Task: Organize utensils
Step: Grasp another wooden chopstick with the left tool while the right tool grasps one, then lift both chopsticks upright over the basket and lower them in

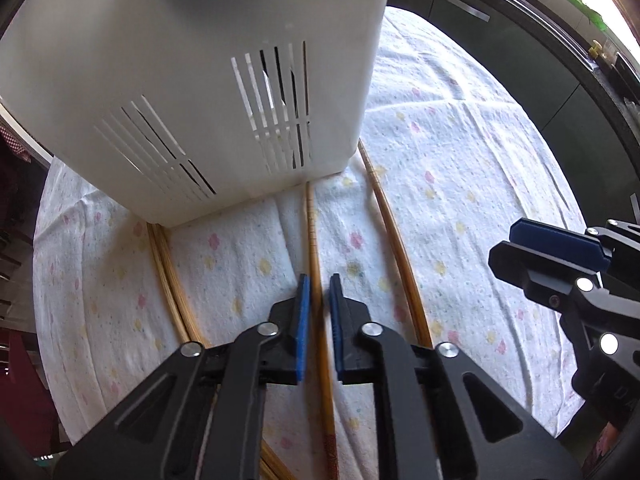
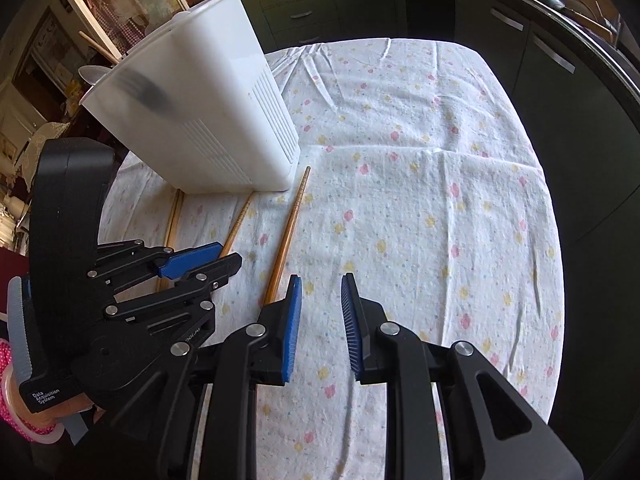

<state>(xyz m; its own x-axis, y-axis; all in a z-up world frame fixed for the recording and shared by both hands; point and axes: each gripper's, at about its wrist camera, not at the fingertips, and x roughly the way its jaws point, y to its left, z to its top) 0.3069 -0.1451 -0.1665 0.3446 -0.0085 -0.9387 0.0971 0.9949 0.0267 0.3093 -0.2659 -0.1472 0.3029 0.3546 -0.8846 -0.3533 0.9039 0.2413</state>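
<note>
Floral cloth point(image 1: 460, 168) — left gripper point(image 1: 319, 292) clamps a chopstick point(image 1: 316, 248) beside white holder point(image 1: 200, 80).

Both views are brightly lit by daylight, and the upper right corner of the left wrist view is blown out by glare. Strong barrel distortion is seen at dark, vignetted edges. The white container point(image 2: 192, 108) is smeared by motion blur; soft shadows are cast on the tablecloth point(image 1: 460, 184).

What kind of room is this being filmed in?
Most likely a home kitchen. Dark cabinet fronts with metal handles run under a countertop behind the table, which is covered by a flowered cloth. On the cloth stand a white slotted utensil holder and loose wooden chopsticks.
</note>
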